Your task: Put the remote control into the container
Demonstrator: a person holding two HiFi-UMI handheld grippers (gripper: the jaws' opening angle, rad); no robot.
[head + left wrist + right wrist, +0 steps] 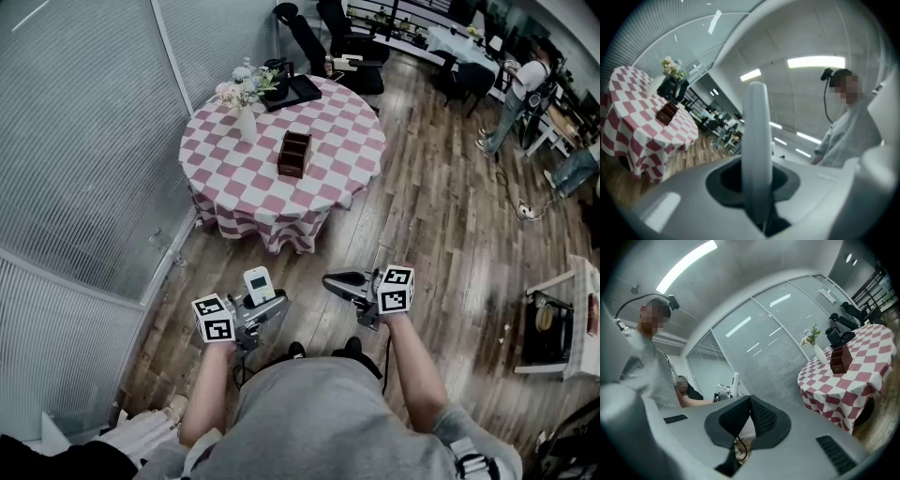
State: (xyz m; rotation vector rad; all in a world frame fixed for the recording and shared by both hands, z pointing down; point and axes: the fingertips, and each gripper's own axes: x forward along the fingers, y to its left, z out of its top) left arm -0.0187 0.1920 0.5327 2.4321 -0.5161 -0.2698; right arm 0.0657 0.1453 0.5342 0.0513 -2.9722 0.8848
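Note:
A white remote control (259,284) with a small screen stands upright in my left gripper (269,304), which is shut on it. In the left gripper view the remote (756,150) shows edge-on between the jaws. My right gripper (332,279) is shut with nothing in it; its black pads (759,414) meet. Both grippers are held low in front of the person's body, well short of the table. The container, a dark brown wooden box (293,154) with open compartments, stands near the middle of the round table (337,178). The box (667,113) (840,359) also appears in both gripper views.
The table has a red-and-white checked cloth, a vase of flowers (246,101) and a black tray (292,92) at its far side. A glass wall with blinds (84,141) runs along the left. Office chairs (347,42) stand behind, people (516,98) far right, a shelf (558,323) at right.

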